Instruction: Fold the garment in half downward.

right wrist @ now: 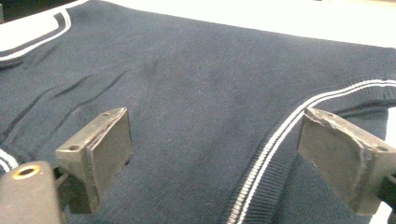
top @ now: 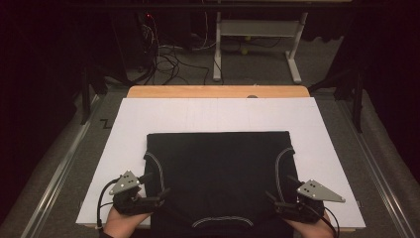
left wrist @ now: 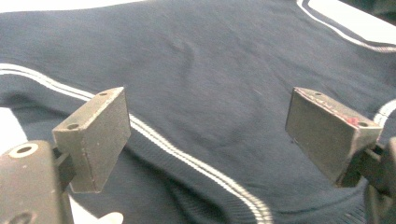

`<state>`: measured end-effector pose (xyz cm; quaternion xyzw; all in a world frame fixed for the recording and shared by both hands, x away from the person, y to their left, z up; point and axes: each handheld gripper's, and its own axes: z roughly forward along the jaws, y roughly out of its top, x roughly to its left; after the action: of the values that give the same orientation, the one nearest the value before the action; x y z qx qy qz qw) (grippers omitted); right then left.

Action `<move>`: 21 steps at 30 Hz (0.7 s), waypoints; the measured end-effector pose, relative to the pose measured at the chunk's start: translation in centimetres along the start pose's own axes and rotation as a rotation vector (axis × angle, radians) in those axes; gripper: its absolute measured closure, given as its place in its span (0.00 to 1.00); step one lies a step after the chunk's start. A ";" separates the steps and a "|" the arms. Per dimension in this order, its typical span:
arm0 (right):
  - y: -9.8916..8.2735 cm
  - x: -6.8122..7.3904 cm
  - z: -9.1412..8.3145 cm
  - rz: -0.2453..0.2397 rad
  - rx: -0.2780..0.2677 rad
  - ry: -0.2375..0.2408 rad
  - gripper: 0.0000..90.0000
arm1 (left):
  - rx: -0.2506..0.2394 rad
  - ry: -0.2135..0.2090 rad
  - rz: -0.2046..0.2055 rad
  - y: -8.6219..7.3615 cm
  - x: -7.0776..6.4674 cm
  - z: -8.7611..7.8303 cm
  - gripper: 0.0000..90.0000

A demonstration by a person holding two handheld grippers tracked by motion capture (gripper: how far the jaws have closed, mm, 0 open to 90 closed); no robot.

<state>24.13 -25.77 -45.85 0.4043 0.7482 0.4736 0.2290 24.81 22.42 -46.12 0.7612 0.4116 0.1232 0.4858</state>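
Dark floor, loose cables and the legs of another desk fill the background beyond a white surface (top: 148, 119) on a wooden table. On it lies a dark navy garment (top: 218, 173), spread flat with its collar toward the person and its far edge straight, as if already folded across. White double stripes curve around each shoulder seam. Lying flat and square like this, it seems laid out for folding, with the shoulder areas nearest the person and easy to reach.

At the near left shoulder sits the left gripper (top: 157, 191), its hand (top: 121, 225) coming in from the bottom edge and angled inward toward the cloth. In the left gripper view its fingers (left wrist: 95, 137) stand wide apart above the striped seam, holding nothing. At the near right shoulder, the right gripper (top: 277, 191) mirrors that pose, its hand (top: 312, 227) low at the table's edge. Its fingers (right wrist: 100, 149) are likewise spread wide, one over plain cloth and the other beyond the stripe. Both look poised to close on the shoulders.
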 end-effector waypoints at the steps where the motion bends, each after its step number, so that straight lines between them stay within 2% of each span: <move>1: 0.0 -0.1 0.0 0.004 -0.002 -0.005 0.09 | 0.005 0.004 -0.004 0.0 0.3 -0.1 0.13; 7: 0.0 -0.6 0.0 0.033 -0.009 -0.022 0.00 | 0.010 0.046 -0.048 0.2 1.8 -0.7 0.00; 11: 0.0 -0.6 0.0 0.035 -0.016 -0.031 0.00 | -0.017 0.089 -0.038 0.3 2.4 -0.9 0.00; 17: 0.4 -0.1 0.1 0.025 -0.038 -0.019 0.00 | 0.001 0.091 -0.048 0.1 3.4 -0.6 0.00; 21: 1.0 0.7 0.4 0.025 -0.066 0.007 0.00 | -0.002 0.116 -0.039 0.1 3.9 -0.5 0.00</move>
<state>24.43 -24.74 -45.13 0.4041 0.7278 0.5022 0.2339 26.99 25.63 -46.59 0.7441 0.4539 0.1580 0.4641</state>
